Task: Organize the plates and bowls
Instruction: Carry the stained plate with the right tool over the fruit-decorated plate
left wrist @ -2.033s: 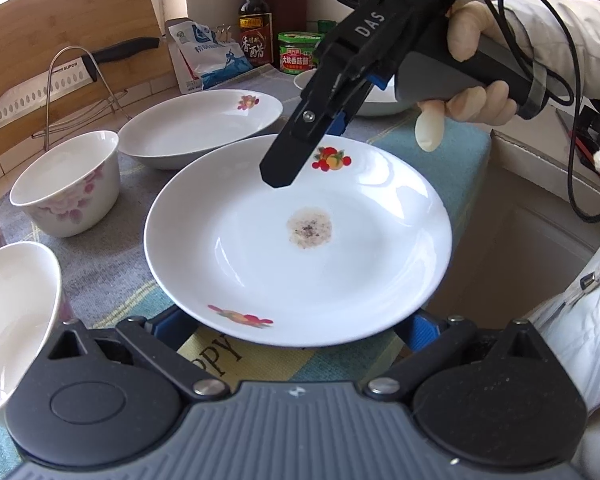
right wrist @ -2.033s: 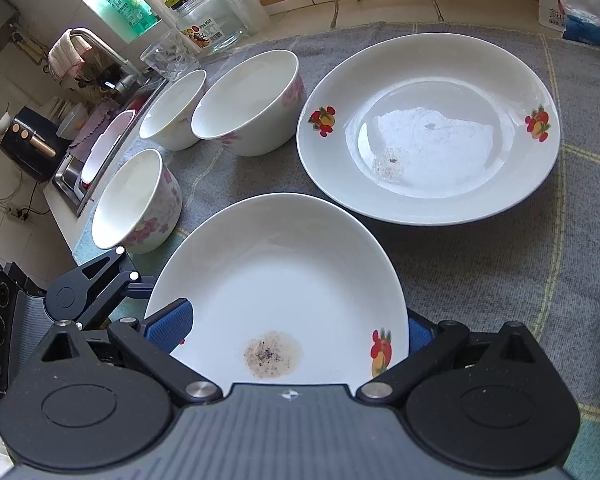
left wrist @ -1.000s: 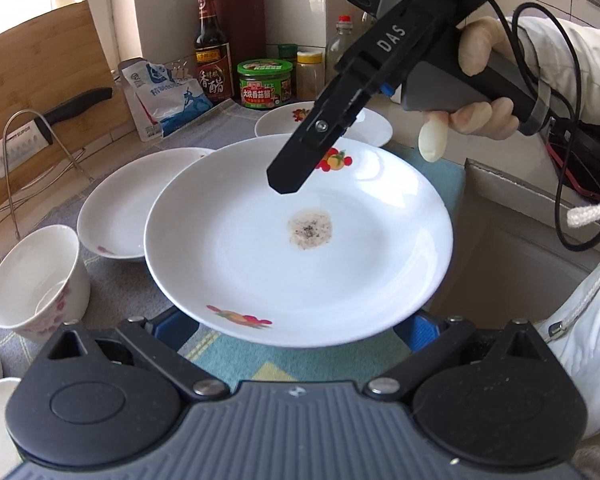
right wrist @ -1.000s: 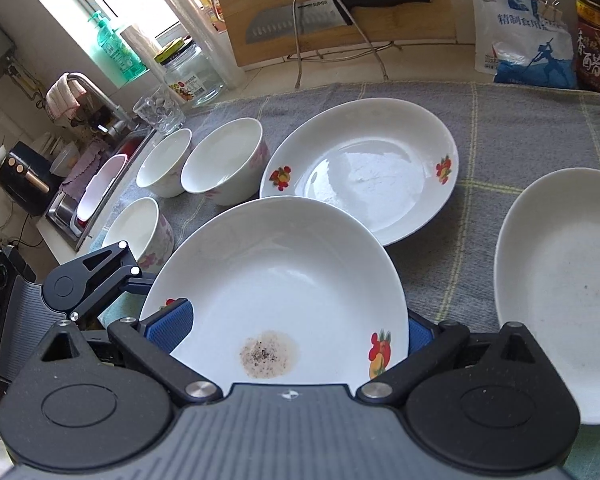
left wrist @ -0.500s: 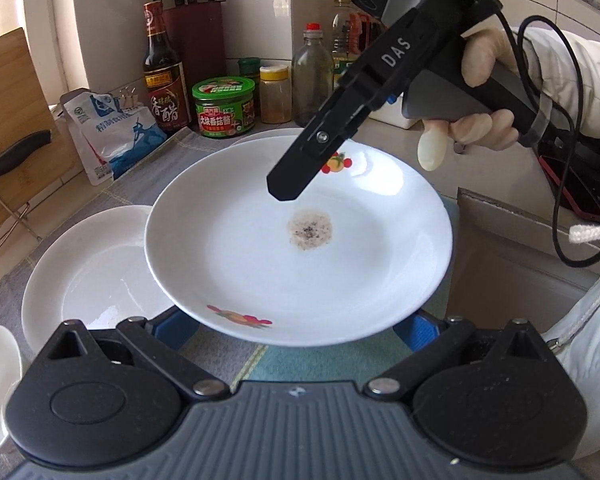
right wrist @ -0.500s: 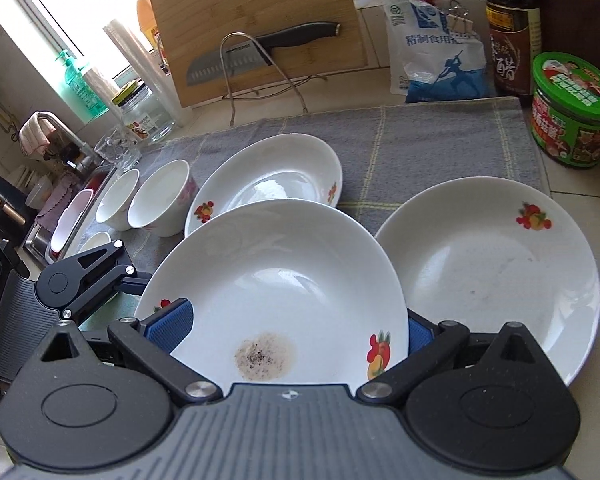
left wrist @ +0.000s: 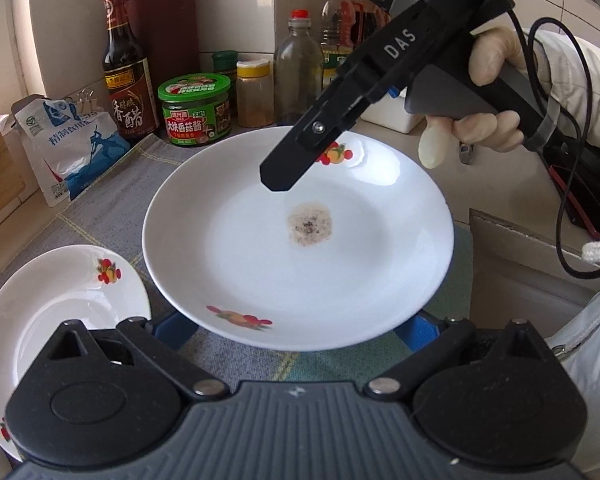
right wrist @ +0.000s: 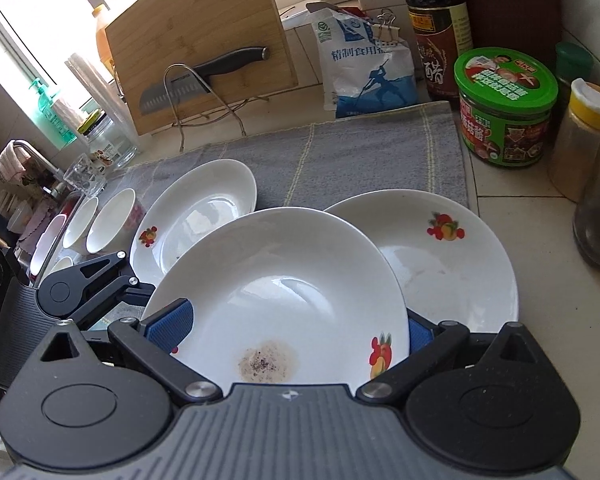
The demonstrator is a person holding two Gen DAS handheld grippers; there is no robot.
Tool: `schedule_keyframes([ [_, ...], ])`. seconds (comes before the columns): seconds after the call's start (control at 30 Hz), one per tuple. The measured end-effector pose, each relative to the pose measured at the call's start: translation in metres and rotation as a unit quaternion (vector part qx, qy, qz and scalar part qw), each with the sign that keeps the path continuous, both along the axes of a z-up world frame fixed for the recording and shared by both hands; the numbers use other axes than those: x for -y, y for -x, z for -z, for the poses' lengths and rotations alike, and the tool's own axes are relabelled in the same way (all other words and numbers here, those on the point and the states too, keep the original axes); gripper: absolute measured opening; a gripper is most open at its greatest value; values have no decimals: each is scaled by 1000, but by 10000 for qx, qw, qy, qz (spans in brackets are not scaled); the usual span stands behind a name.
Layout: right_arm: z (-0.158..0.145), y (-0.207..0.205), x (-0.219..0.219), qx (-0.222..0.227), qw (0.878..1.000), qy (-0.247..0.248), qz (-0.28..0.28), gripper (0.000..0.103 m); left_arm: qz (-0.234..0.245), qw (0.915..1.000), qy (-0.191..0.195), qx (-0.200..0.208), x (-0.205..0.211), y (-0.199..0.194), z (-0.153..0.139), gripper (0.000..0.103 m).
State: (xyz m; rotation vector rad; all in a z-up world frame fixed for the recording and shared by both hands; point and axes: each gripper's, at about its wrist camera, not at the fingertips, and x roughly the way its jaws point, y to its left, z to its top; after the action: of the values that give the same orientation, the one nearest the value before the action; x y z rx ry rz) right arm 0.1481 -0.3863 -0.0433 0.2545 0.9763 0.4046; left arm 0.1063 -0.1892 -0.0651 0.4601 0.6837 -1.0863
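Both claws, left claw (left wrist: 296,320) and right claw (right wrist: 288,330), apparently grip one soiled plate (left wrist: 300,236) above another plate (right wrist: 452,256).

held plate (right wrist: 284,280) above cloth (right wrist: 340,152), between two plates (right wrist: 452,256); jar (right wrist: 504,108) behind right

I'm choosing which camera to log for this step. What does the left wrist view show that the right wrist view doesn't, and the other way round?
Only the left wrist view shows the hand holding the right tool over the carried plate, plus the knife block.

Only the right wrist view shows the plate beneath, the bowls, cutting board, knife and sink tap.

Both show the stained carried plate, a second plate on the grey cloth, the green-lidded jar, vinegar bottle and salt bag.
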Motion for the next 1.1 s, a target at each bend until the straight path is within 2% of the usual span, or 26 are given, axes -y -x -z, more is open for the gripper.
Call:
schedule_keyframes([
  [0.83,20,-13,48,-114,9990,-117,418,103,229,9995,-117,-161,43,-30,11,101],
  [1.1,19,-12,50,-89,9986,-173,484,103,308,9992,-260,39,46,-32,12,101],
])
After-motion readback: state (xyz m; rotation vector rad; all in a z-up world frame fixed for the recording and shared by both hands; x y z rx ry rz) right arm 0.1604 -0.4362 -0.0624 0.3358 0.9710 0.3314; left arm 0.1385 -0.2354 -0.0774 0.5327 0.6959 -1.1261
